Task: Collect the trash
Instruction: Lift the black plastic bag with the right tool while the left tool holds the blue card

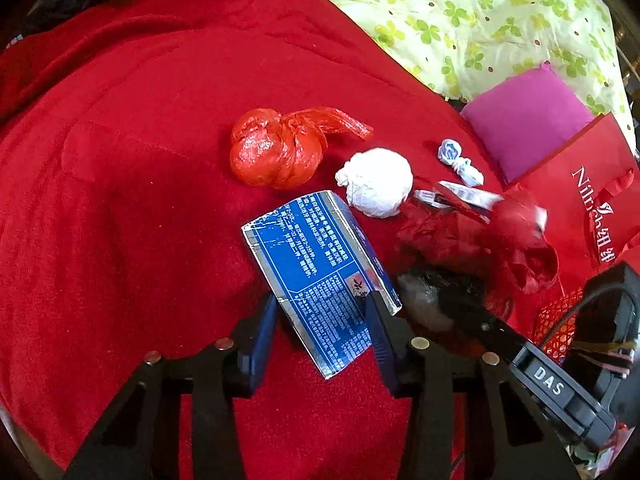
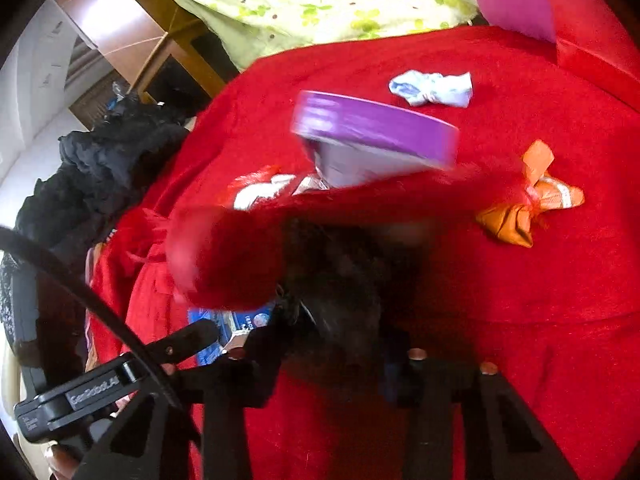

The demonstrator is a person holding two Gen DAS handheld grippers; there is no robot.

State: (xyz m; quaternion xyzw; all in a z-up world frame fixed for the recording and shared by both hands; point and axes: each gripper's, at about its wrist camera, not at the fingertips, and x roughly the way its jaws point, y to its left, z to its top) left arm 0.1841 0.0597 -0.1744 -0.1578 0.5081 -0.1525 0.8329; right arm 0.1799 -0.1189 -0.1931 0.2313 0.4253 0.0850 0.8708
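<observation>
Apparently the collecting is well under way, with one piece being picked up in this moment. In the left wrist view, the red blanket [image 1: 120,200] is filling the left half of the frame, bare of litter. At lower centre the left tongs [image 1: 322,300] are straddling the flattened blue carton [image 1: 312,248], and their pads seem to be pressing on its long sides, so I am reading this as a pinch already made. Above it a knotted red bundle [image 1: 276,148] is lying, and just right of that a white paper wad [image 1: 378,182]. A small blue-and-white twist [image 1: 460,160] is waiting further right.

At lower right the right tongs [image 1: 436,300] are reaching in, pressed together beside a crumpled red plastic bag [image 1: 520,248]. What exactly they are gripping is too blurred to tell, though it is looking like the bag's dark-shadowed rim. In the right wrist view a purple box [image 2: 372,132] is showing at centre as a smear, and an orange wrapper [image 2: 528,204] is lying at right centre.

The next move is probably calling for the carton to be lifted clear and carried right to the bag's mouth. That mouth should be standing wide enough for the stiff card to slide in endwise.
</observation>
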